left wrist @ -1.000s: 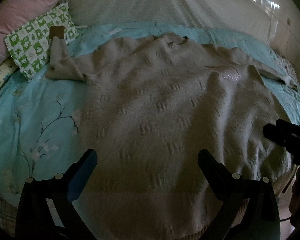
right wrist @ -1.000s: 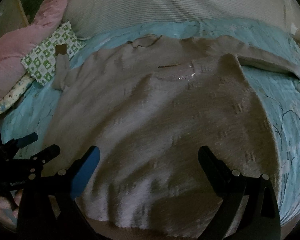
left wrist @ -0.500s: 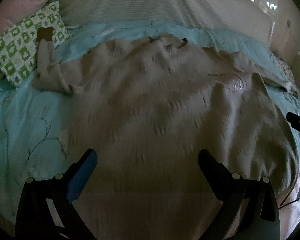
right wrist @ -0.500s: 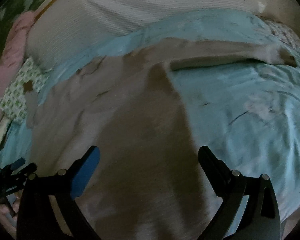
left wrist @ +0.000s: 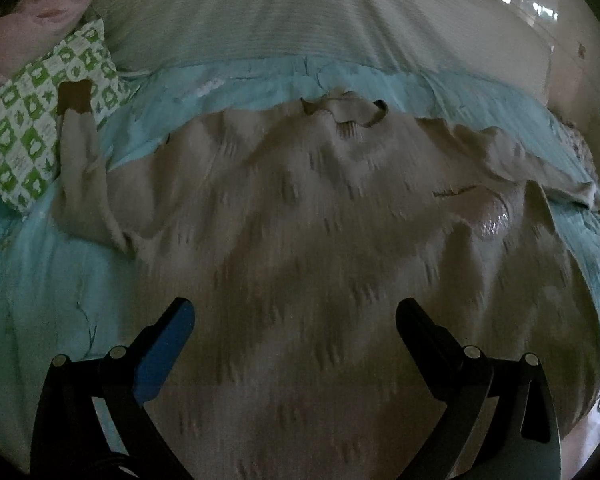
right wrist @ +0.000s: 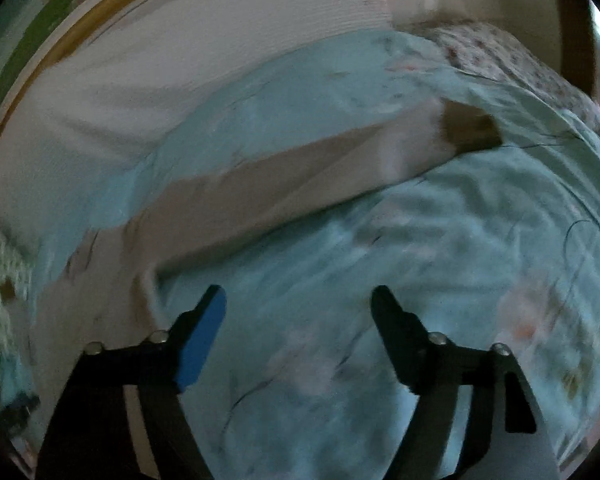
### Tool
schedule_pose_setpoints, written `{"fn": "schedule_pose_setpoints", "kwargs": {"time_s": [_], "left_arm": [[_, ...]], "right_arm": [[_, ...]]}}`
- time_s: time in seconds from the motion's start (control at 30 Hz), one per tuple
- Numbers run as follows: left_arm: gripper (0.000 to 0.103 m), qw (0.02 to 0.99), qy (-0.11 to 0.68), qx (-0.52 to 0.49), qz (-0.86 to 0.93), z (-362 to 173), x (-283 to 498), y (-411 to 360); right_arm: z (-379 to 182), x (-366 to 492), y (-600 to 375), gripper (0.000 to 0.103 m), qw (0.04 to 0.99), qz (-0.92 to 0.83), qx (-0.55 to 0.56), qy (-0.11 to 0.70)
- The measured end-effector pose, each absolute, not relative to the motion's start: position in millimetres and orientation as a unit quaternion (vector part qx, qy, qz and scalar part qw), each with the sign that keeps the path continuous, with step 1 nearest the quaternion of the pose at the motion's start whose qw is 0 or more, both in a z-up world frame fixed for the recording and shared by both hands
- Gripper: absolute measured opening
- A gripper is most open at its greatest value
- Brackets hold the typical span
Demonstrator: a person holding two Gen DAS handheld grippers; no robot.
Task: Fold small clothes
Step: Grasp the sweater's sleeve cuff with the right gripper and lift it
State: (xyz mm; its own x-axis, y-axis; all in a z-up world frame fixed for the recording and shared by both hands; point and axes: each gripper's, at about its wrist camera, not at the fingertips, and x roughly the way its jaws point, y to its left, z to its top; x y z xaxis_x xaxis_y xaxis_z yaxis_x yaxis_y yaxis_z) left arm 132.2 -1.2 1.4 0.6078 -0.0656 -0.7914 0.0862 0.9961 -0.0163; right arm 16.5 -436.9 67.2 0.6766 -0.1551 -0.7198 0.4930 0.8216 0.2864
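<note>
Spread flat across a bed under a turquoise cover, ahead of and beneath the left tongs: a beige knitted sweater, unfolded, neckline at the far side. Rumpled along the far right shoulder, with ridges running through the body. Seen ahead of the right tongs: the sweater's right sleeve, stretched out toward a brown cuff at the far right, well apart from the tips. Beyond and left of the left tongs: the other sleeve, bent back on itself, its brown cuff lying on a green-and-white checked pillow.

Both pairs of tongs gaping wide, gripping nothing; the left poised over the sweater's body, the right over bare cover just right of the sweater's edge.

Likely trouble from here: a pinch taken at the right tongs' present spot, catching the bed cover instead of knit, or both together, and dragging the bedding into the fold. Loose knit prone to stretching and slipping from a shallow grip. Wrinkles, if left unsmoothed, locked into a lopsided fold. Far cuff on the pillow liable to snag or trail behind. Dim, motion-blurred views adding to the risk of a misjudged edge.
</note>
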Motion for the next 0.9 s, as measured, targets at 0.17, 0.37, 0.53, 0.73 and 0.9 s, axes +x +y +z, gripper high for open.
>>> {"fn": "schedule_pose_setpoints", "kwargs": {"time_s": [0.17,0.37,0.53,0.73,0.9], "left_arm": [[0.101,0.9,0.433,0.012,-0.037,6,152,-2],[0.101,0.896,0.443,0.011,-0.018,2,178,4],[0.101,0.891,0.454,0.006,-0.012,-7,191,5],[0.101,0.885,0.465,0.016,-0.014,-22,197,0],[0.101,0.886,0.463,0.005,-0.023,-19,190,5]], "right_arm": [[69,24,-512,0.059,0.867,-0.24,0.289,0.329],[55,38,-582,0.054,0.835,-0.292,0.355,0.304],[42,52,-630,0.044,0.813,-0.299,0.423,0.265],[56,63,-627,0.009,0.822,-0.289,0.416,0.26],[103,100,-538,0.009,0.885,-0.179,0.324,0.284]]}}
